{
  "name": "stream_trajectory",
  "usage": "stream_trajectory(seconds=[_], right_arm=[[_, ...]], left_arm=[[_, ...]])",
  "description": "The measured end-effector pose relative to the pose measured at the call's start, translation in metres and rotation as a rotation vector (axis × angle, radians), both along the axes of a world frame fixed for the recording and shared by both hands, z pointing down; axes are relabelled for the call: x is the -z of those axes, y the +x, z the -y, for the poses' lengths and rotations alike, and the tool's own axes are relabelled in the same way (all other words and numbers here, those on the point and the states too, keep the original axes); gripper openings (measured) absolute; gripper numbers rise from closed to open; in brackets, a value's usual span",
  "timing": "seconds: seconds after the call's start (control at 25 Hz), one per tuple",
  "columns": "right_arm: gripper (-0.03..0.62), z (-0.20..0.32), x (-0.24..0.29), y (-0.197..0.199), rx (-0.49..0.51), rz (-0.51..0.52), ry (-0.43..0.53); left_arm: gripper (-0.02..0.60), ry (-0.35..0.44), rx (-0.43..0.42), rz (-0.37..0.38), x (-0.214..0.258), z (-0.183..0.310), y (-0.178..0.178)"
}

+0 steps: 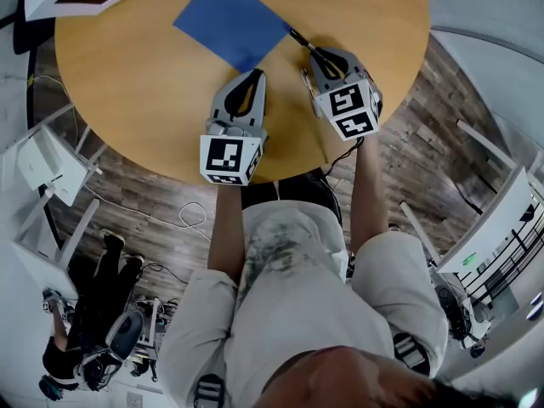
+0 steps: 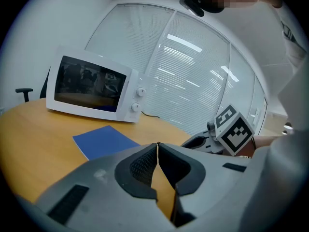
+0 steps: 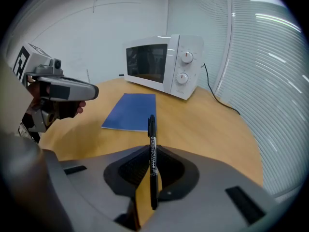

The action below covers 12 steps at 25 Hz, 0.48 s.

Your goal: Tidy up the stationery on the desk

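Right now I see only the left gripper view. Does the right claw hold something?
Observer: Yes, the right claw is shut on a thin black marker pen.
Operator: Where does the pen point?
Observer: Toward the nearest corner of the flat blue notebook.
Operator: Is my left claw over the desk?
Observer: Yes, the head view shows the left claw above the round wooden desk, beside the right one.

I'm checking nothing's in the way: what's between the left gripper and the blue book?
Nothing: only bare desk lies between the left gripper and the blue book, as the head view shows.
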State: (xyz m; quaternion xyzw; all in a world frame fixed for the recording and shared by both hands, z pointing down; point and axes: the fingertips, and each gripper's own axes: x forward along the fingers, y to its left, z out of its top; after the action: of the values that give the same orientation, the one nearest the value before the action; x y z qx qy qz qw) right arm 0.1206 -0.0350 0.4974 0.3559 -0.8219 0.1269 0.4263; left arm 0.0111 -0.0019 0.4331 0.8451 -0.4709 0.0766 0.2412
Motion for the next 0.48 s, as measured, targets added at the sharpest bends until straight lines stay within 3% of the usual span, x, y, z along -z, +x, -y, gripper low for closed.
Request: stream_trajectory(seconds=[0.48], right_arm=[[0.097, -0.052, -0.019, 0.033, -0.138, 0.006, -0.076]], left_arm=[[0.017, -0.005, -0.026, 0.014, -0.002, -0.028, 0.021]])
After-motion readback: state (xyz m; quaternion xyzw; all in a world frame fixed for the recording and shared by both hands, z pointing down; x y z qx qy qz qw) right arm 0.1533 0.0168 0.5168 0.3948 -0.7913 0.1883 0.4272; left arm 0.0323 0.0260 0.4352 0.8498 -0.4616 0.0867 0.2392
